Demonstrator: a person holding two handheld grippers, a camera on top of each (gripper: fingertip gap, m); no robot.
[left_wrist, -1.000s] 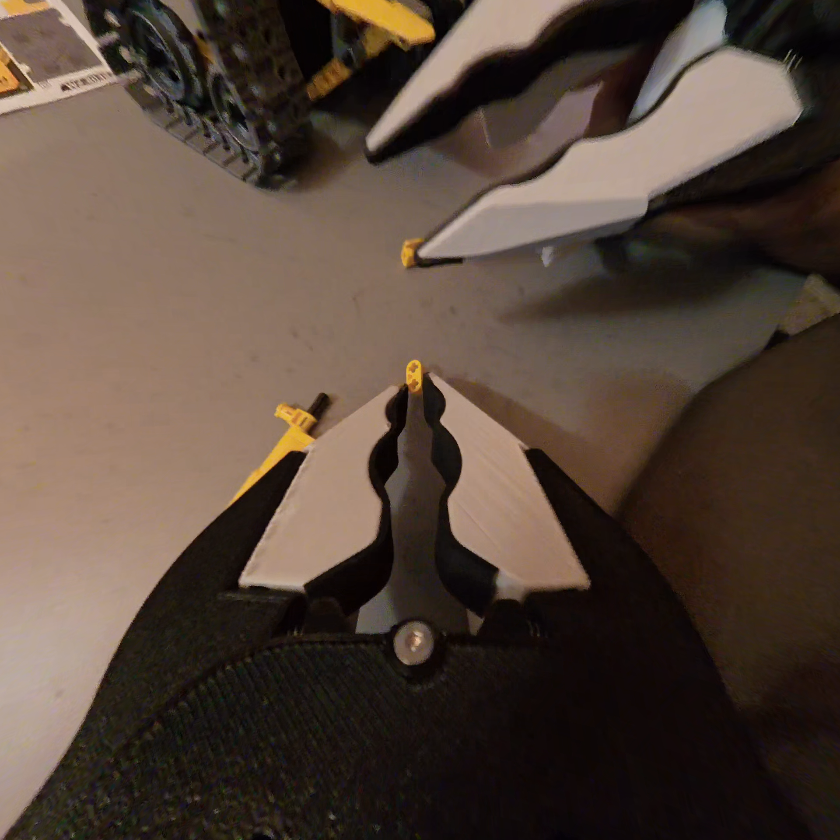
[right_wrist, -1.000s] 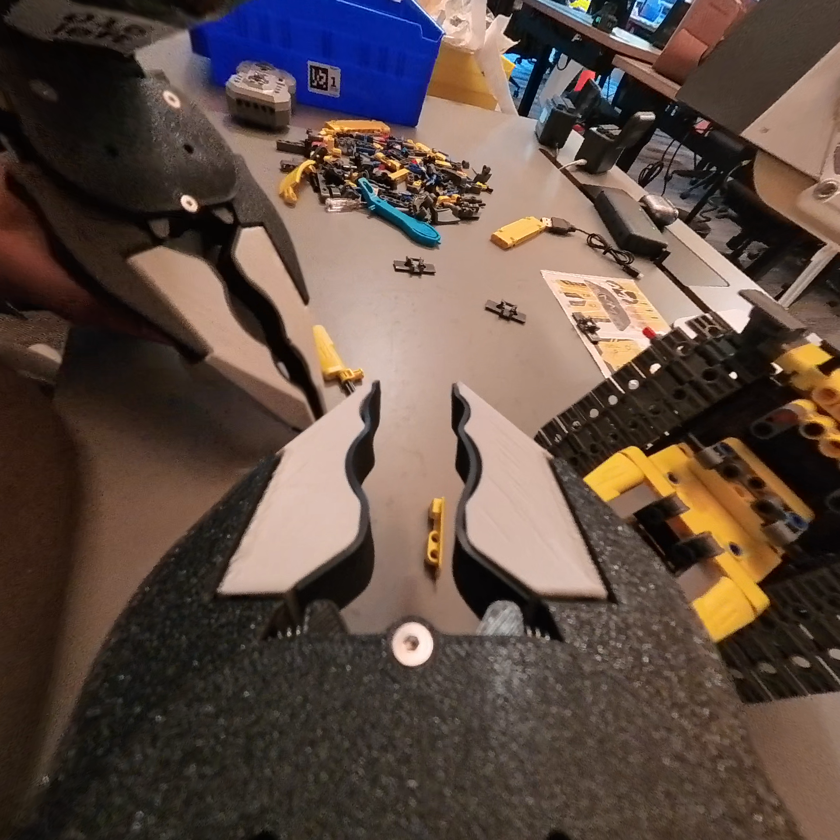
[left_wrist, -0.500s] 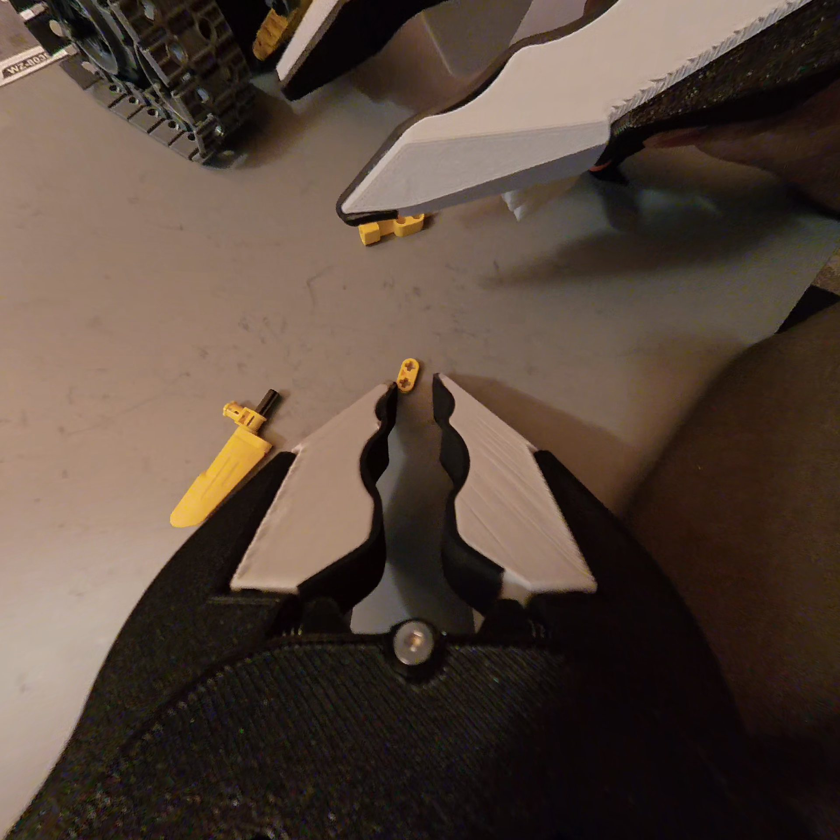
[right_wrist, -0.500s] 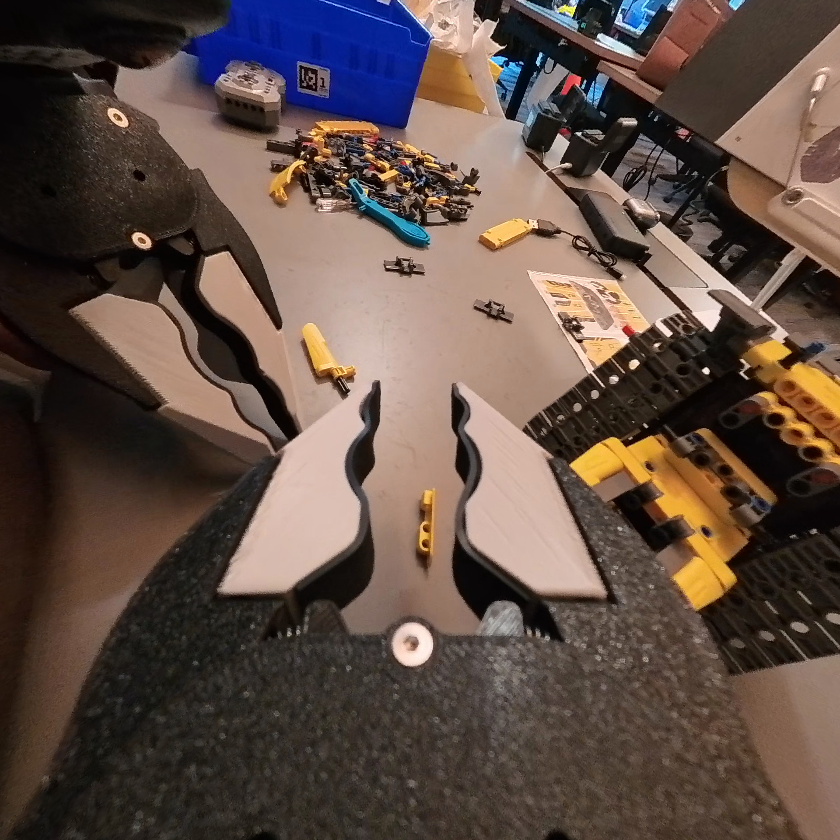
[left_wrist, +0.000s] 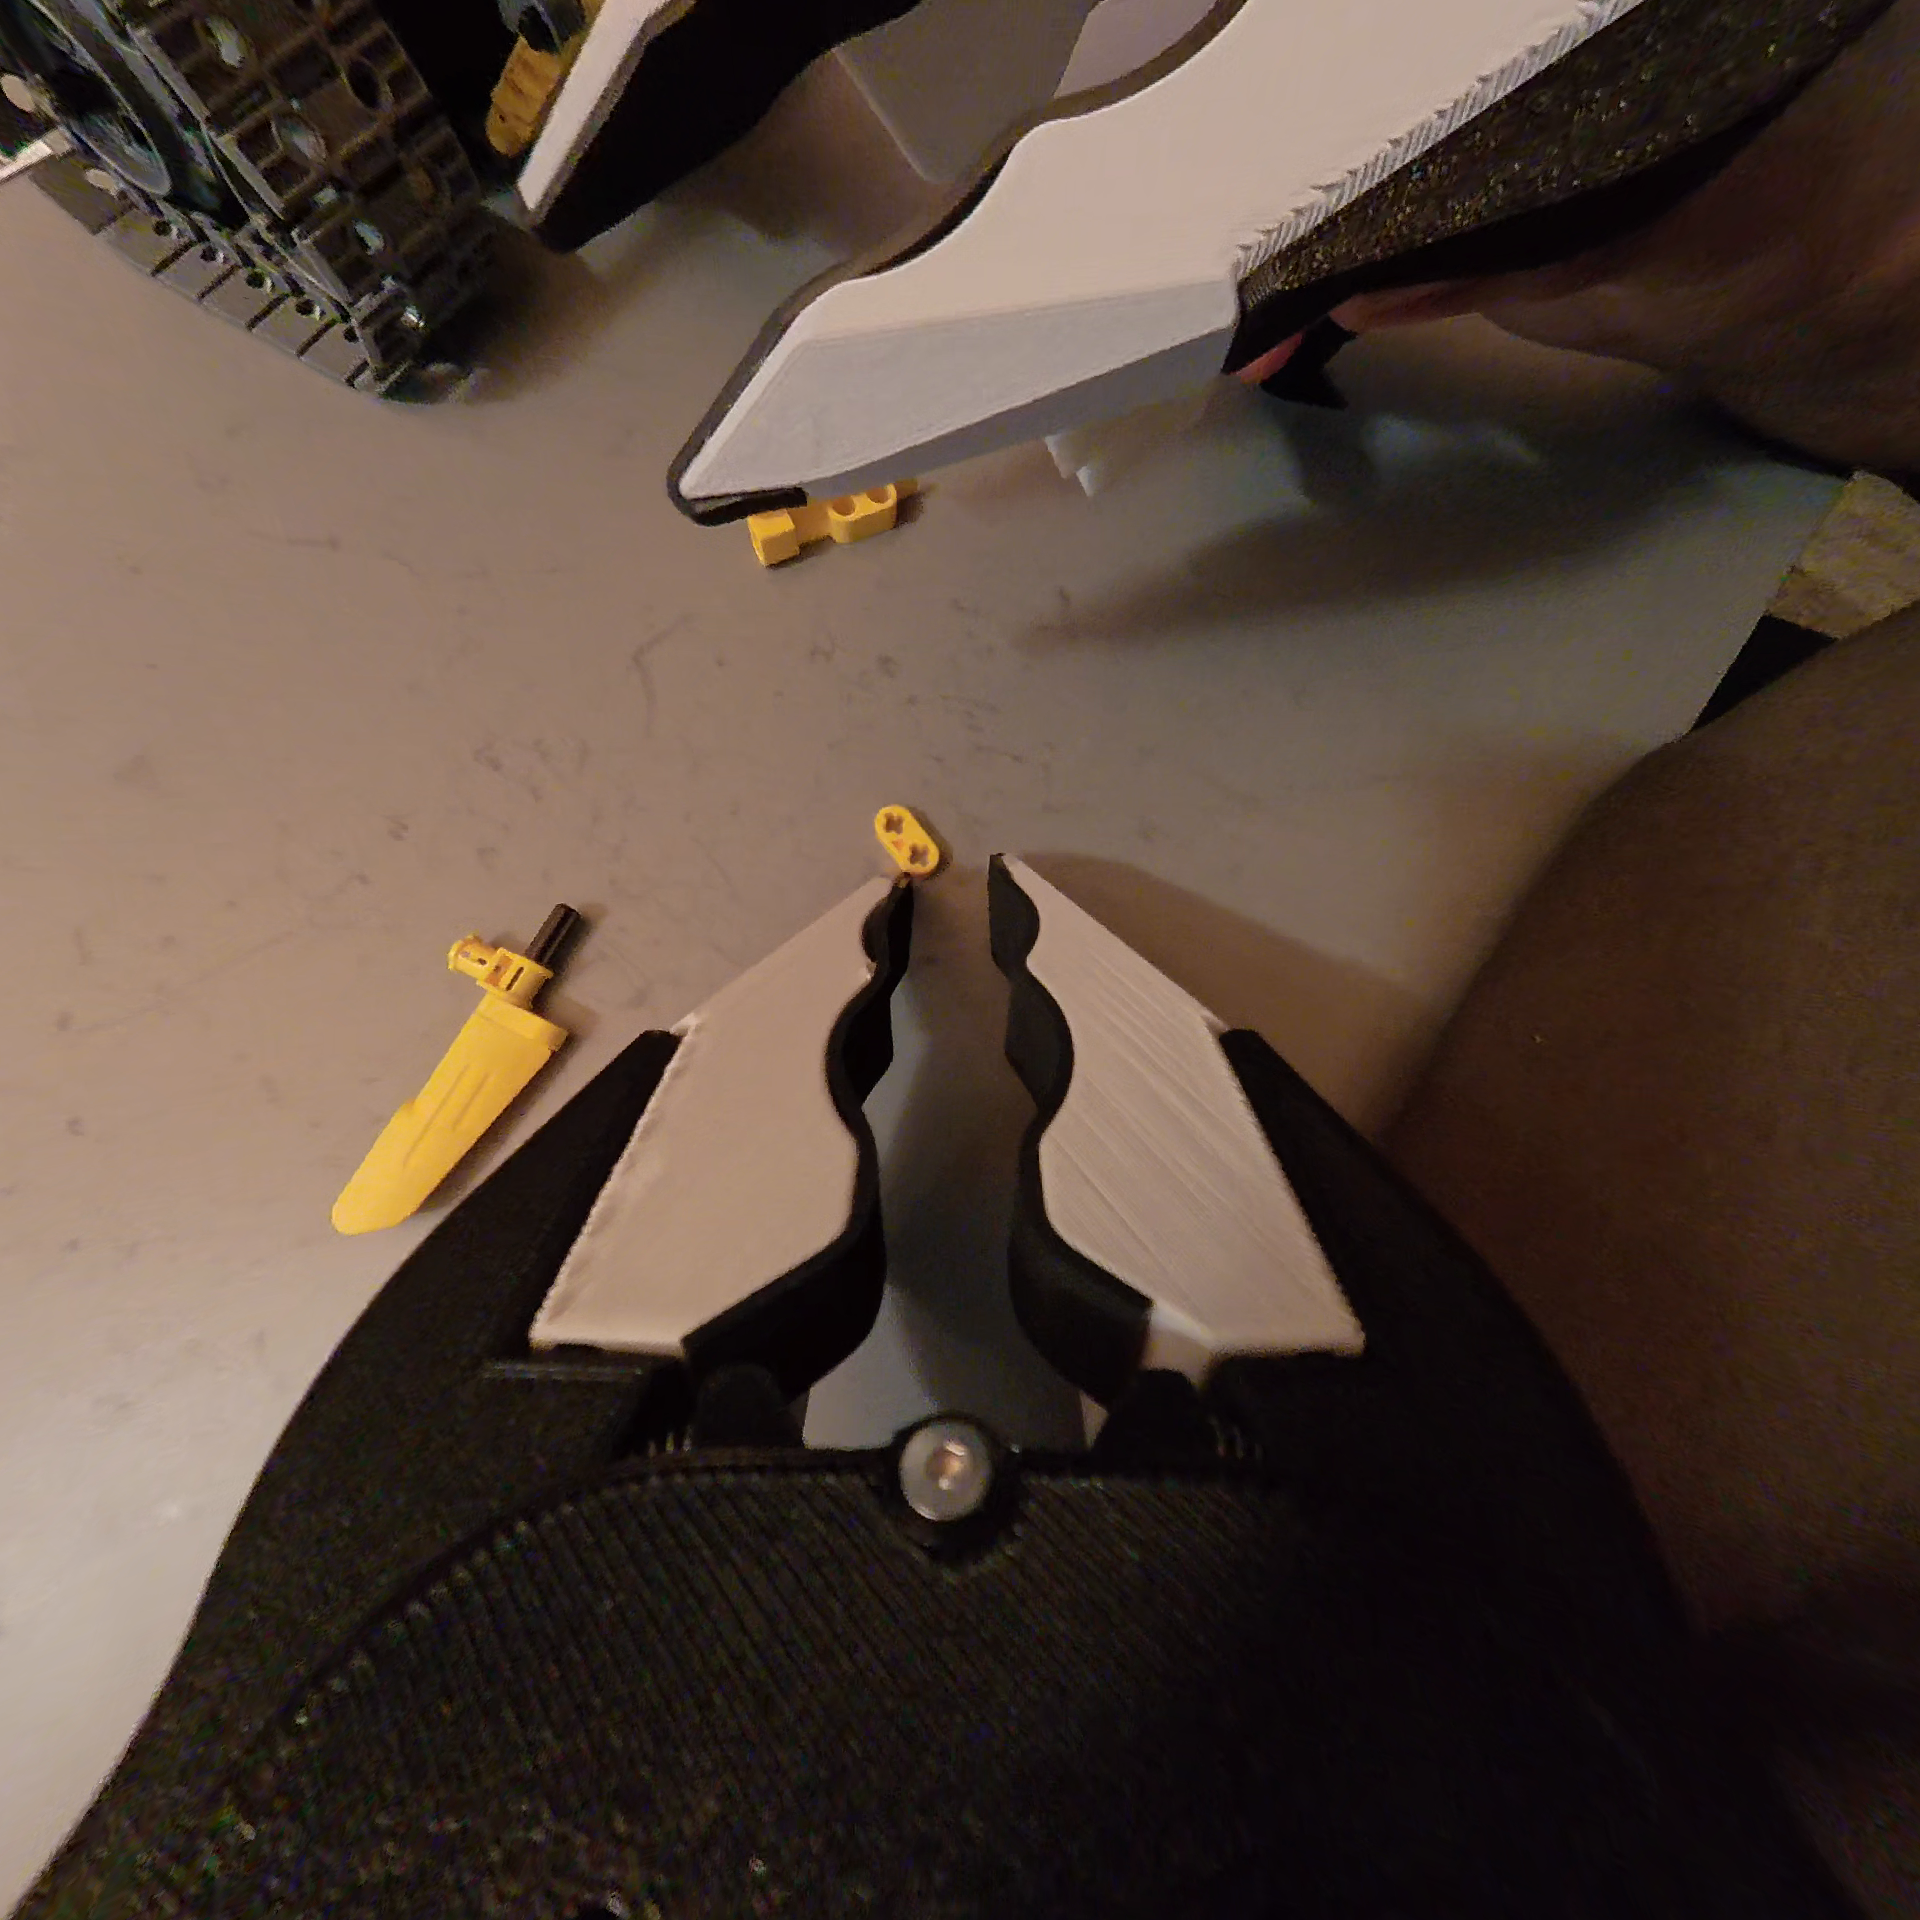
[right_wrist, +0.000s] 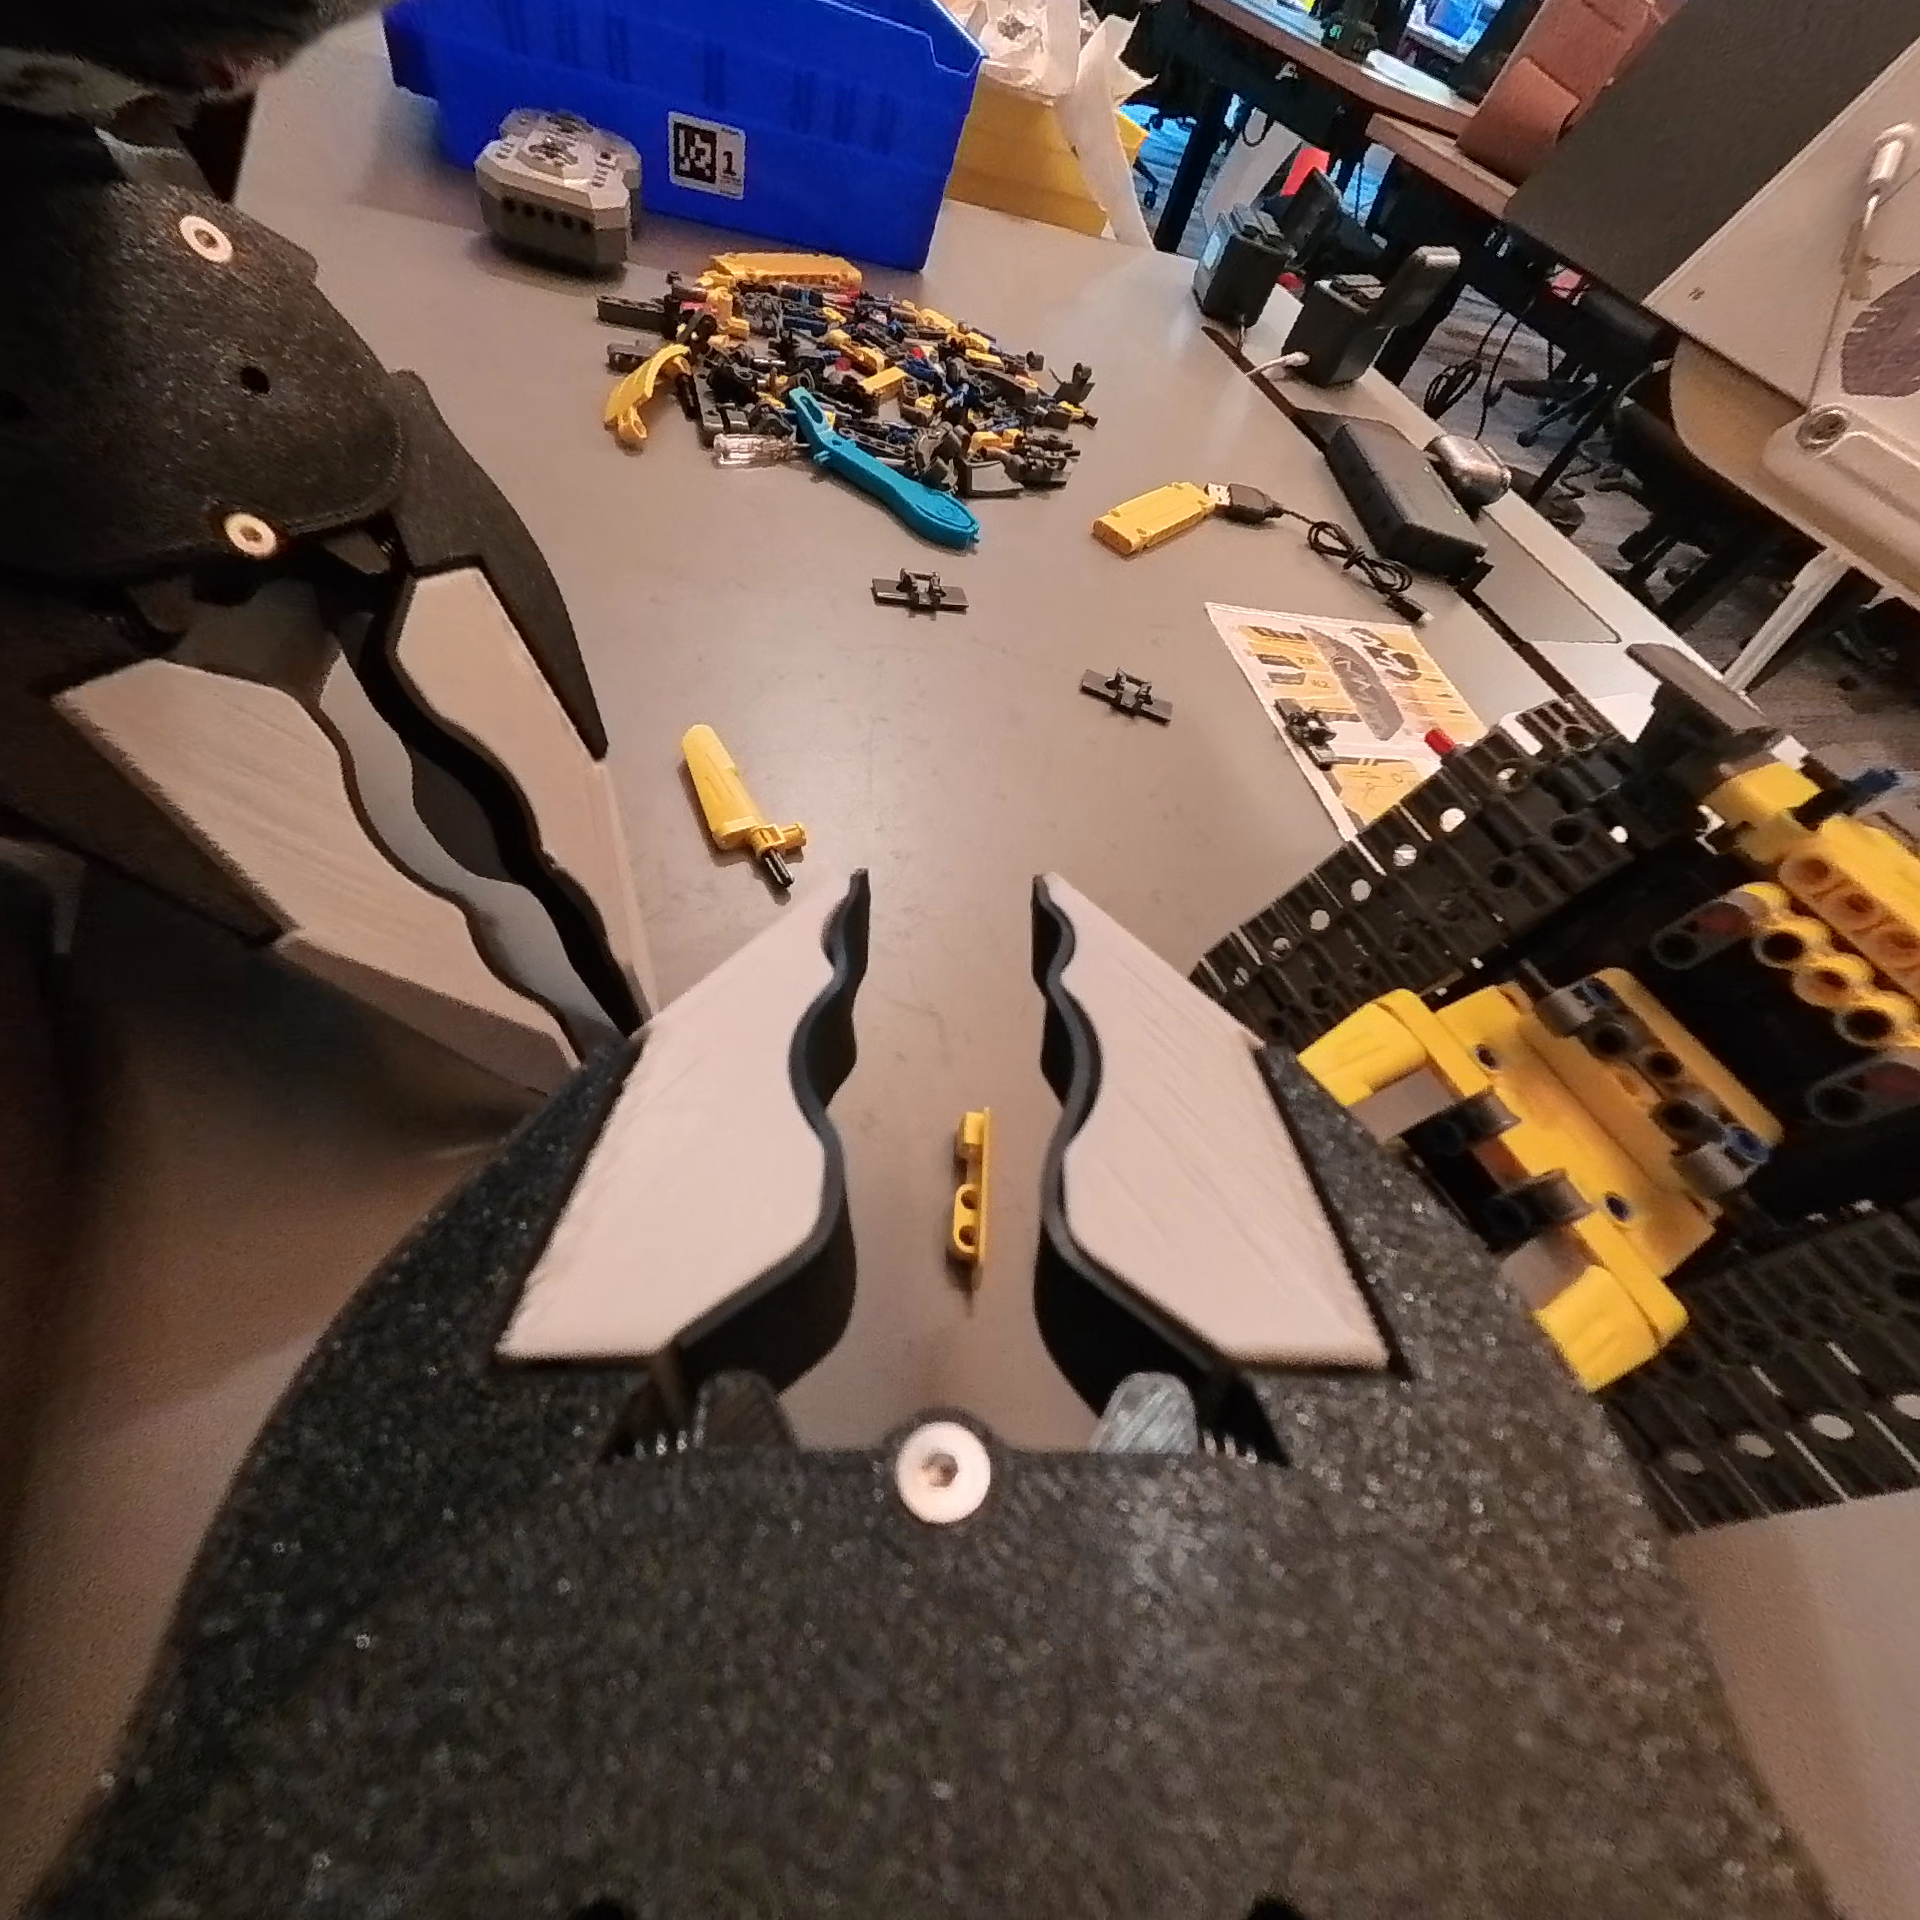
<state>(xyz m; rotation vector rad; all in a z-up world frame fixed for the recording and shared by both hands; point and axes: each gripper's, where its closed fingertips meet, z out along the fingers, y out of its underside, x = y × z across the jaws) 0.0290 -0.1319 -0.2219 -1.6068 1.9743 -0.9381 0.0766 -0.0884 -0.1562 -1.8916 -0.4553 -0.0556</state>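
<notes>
In the left wrist view my left gripper (left_wrist: 948, 878) is slightly open and empty, low over the grey table (left_wrist: 312, 727). A small yellow two-hole link (left_wrist: 907, 836) lies flat just ahead of its left fingertip. A yellow blade-shaped part with a black pin (left_wrist: 457, 1091) lies to its left. My right gripper (right_wrist: 948, 894) is open, with a yellow bracket piece (right_wrist: 971, 1184) lying on the table between its fingers, untouched. The bracket also shows in the left wrist view (left_wrist: 831, 514), under a right finger (left_wrist: 987, 343). The left gripper (right_wrist: 416, 779) shows at the left of the right wrist view.
A black and yellow tracked model (right_wrist: 1610, 1039) stands close on the right. Farther back are a pile of loose parts (right_wrist: 852, 405), a teal tool (right_wrist: 883, 488), a blue bin (right_wrist: 686, 104), a grey box (right_wrist: 556, 192), two black connectors (right_wrist: 920, 592) and an instruction sheet (right_wrist: 1340, 696). About 9 cm separates my left fingertips from my right.
My left gripper was shut on the small yellow link; it has opened and the link now lies on the table at its tips. The right gripper stays open around the bracket.
</notes>
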